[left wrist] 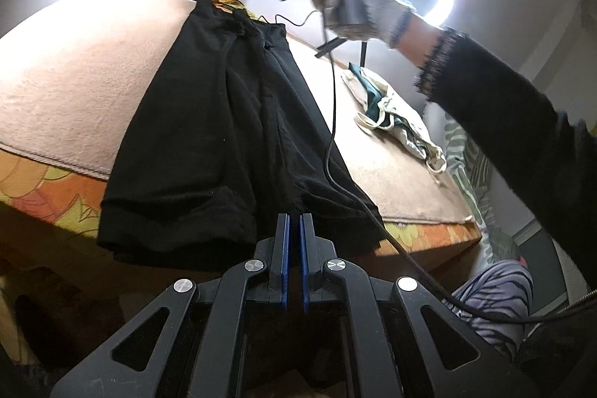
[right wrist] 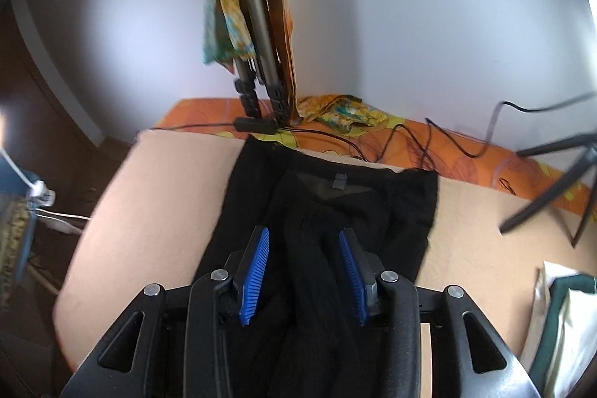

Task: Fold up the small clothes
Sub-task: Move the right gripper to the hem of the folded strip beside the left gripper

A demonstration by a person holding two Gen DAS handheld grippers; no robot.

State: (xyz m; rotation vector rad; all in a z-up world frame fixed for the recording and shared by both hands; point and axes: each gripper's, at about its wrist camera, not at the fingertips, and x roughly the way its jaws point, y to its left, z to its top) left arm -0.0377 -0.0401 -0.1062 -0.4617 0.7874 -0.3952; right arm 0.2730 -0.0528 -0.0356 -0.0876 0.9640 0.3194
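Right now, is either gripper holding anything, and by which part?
The left gripper is shut on the near hem edge of the black garment. The right gripper is open above it, holding nothing.

The left tool (left wrist: 294, 222) is matte black, with blue ribbed pads and round silver screws on its linkage arms (four show). The right tool (right wrist: 304, 248) has the same build. A thin black cable (left wrist: 332, 122) trails from it. The person wears a grey knit glove (left wrist: 358, 6), a black sleeve (left wrist: 515, 125) with a frayed cuff and striped trousers (left wrist: 496, 290).
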